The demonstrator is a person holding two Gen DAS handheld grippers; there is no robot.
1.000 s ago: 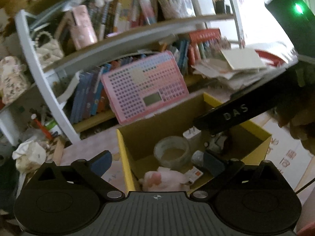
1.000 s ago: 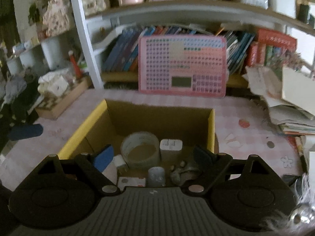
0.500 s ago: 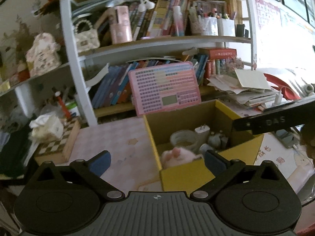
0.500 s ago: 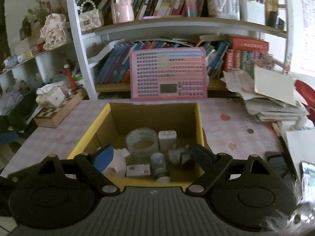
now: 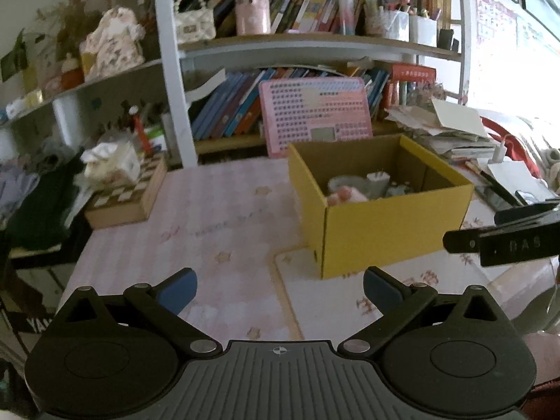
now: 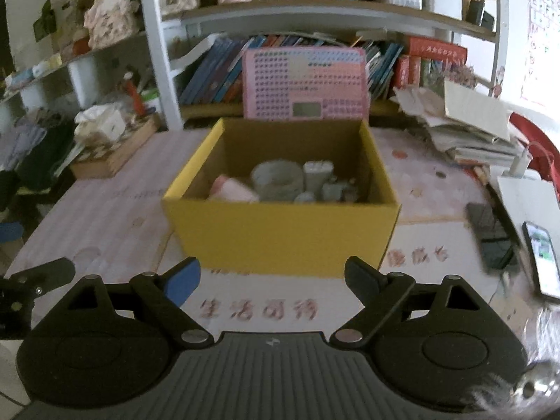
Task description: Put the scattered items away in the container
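The yellow cardboard box (image 6: pixel 280 234) stands open-topped on the pink patterned tablecloth (image 5: pixel 217 210), its near wall facing the right wrist camera square on and one corner turned toward the left one. Its walls are plain brown inside, with straight, crisp rims. Inside lie a roll of clear tape (image 6: pixel 278 180), a white plug-in charger (image 6: pixel 316 175) just right of it, a soft pink-and-white plush item (image 6: pixel 232 189) against the left wall, and some small grey pieces at the right that are too blurred to name.

The box's front corner sits on a white mat printed with red characters (image 6: pixel 259 308). A broad strip of bare cloth lies to the box's left, reaching a checkered wooden box (image 5: pixel 134 192) with a crumpled white tissue bundle on top. Just behind the box a pink grid-patterned board (image 6: pixel 304 84) leans against the bookshelf (image 5: pixel 245 59). To the right the room is tighter: a heap of papers and books (image 6: pixel 469 129), and a smartphone (image 6: pixel 540 259) near the table edge.

The left gripper (image 5: pixel 280 287) hovers short of the box with its blue-padded fingers (image 5: pixel 176 288) spread wide and nothing between them. The right gripper (image 6: pixel 271 276) is likewise spread wide and empty, level with the box's near wall, touching nothing.
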